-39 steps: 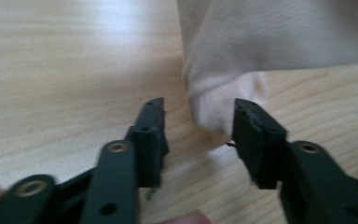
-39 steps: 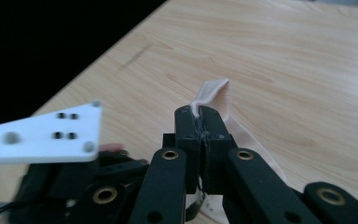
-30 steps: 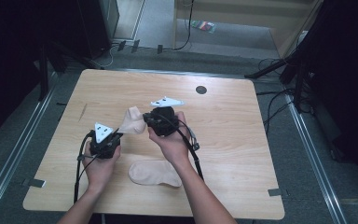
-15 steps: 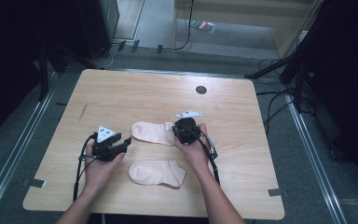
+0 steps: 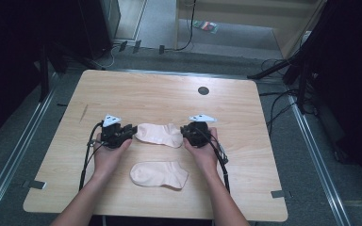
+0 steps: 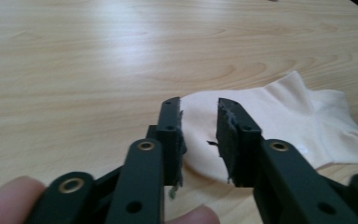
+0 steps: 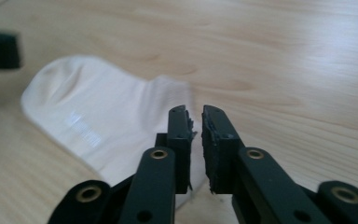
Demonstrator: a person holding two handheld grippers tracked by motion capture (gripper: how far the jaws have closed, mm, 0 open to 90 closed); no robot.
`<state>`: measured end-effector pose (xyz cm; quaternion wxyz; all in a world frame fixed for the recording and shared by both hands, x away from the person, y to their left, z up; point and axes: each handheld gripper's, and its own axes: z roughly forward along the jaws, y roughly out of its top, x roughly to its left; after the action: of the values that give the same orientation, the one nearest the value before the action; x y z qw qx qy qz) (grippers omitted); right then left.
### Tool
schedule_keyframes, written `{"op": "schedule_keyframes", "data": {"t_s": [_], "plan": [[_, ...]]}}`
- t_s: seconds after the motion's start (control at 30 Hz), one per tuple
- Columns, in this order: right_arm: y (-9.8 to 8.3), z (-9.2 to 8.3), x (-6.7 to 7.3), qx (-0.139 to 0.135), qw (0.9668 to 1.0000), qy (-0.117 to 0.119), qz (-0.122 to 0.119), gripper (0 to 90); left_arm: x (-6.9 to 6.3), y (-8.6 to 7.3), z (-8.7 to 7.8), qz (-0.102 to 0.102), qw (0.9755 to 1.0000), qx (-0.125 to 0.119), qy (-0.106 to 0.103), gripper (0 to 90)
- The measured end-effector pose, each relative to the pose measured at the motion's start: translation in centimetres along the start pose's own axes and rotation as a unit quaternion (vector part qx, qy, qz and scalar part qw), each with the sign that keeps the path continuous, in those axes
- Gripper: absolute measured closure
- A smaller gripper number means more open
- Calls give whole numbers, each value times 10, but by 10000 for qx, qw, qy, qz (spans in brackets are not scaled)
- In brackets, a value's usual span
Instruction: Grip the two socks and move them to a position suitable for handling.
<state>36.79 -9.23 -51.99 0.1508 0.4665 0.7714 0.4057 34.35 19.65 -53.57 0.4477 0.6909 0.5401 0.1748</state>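
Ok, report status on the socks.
Left gripper and right gripper open, flanking far sock, flat on table. Near sock untouched. Nothing in the way.

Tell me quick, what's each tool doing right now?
Left tool: open, holding nothing, at one end of the far sock.
Right tool: slightly open, holding nothing, at its other end.

Pale sock (image 5: 159, 134) flat above second sock (image 5: 159, 174).

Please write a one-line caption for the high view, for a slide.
Two hand-held grippers, left gripper and right gripper, flank a pale sock lying flat on the wooden table, a second sock nearer.
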Motion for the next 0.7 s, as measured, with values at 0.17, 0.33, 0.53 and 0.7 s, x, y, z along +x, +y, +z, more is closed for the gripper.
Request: {"op": "schedule_keyframes", "data": {"t_s": [0.17, 0.33, 0.53, 0.7], "plan": [[-5, 18, 11, 336, 9986, 113, -395, 847, -3, -1, 22, 184, 9981, 524, -278, 773], [-8, 25, 4, 430, 9987, -50, -266, 874, -5, -2, 21, 68, 9964, 807, -237, 790], [-7, 22, -2, 484, 9978, -363, -255, 900, -12, -10, 13, 183, 9964, 821, -93, 830], [-8, 21, -3, 460, 9974, -478, -281, 900, -18, -16, 7, 210, 9970, 747, 18, 828]]}}
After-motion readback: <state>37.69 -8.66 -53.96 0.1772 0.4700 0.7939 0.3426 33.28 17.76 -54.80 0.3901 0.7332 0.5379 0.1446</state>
